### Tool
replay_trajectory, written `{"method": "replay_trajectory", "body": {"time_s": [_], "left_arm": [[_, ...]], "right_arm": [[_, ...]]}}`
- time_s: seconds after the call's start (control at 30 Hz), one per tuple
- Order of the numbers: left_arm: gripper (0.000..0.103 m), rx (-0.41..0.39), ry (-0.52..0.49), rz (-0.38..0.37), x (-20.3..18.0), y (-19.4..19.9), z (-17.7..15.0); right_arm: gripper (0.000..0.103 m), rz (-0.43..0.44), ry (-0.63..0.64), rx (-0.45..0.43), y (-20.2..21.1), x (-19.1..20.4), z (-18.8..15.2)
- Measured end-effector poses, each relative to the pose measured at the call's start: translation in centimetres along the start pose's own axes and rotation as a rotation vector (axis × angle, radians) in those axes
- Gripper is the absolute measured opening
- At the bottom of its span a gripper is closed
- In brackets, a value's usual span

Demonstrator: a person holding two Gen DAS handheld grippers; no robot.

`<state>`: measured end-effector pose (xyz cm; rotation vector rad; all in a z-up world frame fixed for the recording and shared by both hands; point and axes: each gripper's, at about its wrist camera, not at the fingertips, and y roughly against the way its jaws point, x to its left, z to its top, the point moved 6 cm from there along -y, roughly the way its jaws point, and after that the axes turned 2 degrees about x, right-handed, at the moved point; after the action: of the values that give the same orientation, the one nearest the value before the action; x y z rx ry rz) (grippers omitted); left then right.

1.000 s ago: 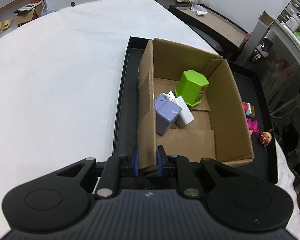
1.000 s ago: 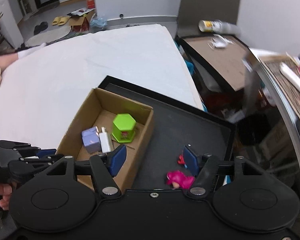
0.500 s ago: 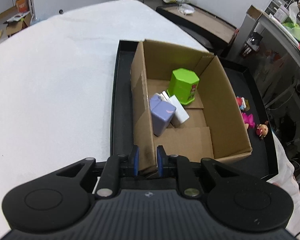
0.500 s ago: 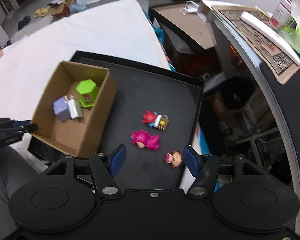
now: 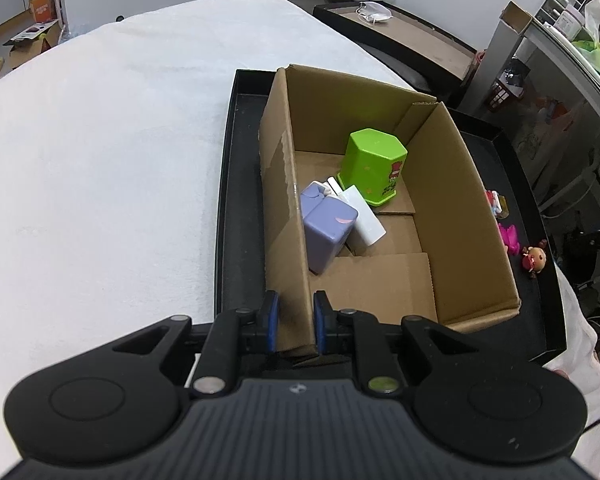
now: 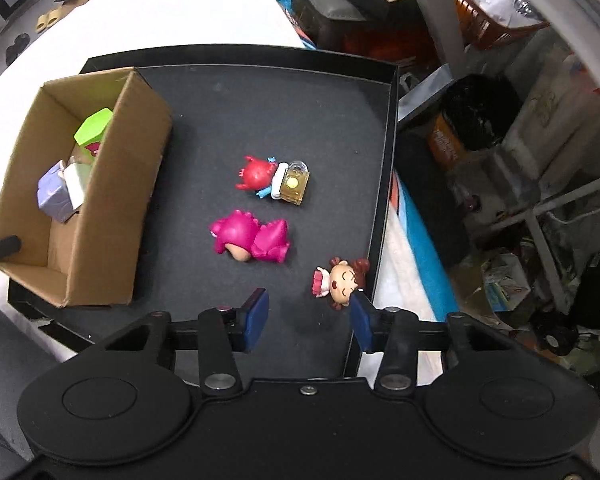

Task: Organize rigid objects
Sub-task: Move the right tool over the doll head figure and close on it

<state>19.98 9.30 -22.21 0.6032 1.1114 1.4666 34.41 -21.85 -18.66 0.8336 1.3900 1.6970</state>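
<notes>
My left gripper (image 5: 294,320) is shut on the near left wall of a cardboard box (image 5: 460,200) that stands on a black tray (image 5: 240,200). Inside the box are a green hexagonal container (image 5: 374,164), a purple carton (image 5: 328,228) and a white block (image 5: 366,216). My right gripper (image 6: 309,316) hangs low over the tray (image 6: 300,92) with its jaws closing and nothing pressed between them. A small doll figure (image 6: 340,278) lies just ahead of its right finger. Farther on lie a pink figure (image 6: 252,238) and a red figure (image 6: 260,176).
The tray rests on a white-covered surface (image 5: 100,160). Its right rim (image 6: 384,200) runs close beside the doll. Past that rim are cluttered shelves, bags and a dark low table (image 5: 400,36).
My right gripper has swung right and sunk toward the tray, so the figures now sit close in front of it, and its jaws have narrowed. The left gripper keeps its hold on the box wall.
</notes>
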Motion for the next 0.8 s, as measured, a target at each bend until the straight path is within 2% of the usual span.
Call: {"method": "replay_trajectory", "body": {"time_s": [0.13,0.43,0.67,0.8], "left_arm": [[0.017,-0.007,0.005,-0.010,0.2,-0.1,-0.1],[0.018,-0.004,0.043,-0.016,0.5,-0.6,0.2],[0.019,-0.007,0.066,-0.028,0.8,-0.6,0.2],[0.019,-0.004,0.065,-0.027,0.7,-0.6,0.2]], "right_arm": [[0.042,0.008,-0.010,0.016,-1.4,-0.5,0.6],[0.043,-0.089,0.038,0.097,-5.3,-0.5,0.4],[0.045,-0.162,0.047,0.099,-7.3,0.1,1.2],[0.043,-0.154,0.027,0.140,-8.6,0.5,0.7]]}}
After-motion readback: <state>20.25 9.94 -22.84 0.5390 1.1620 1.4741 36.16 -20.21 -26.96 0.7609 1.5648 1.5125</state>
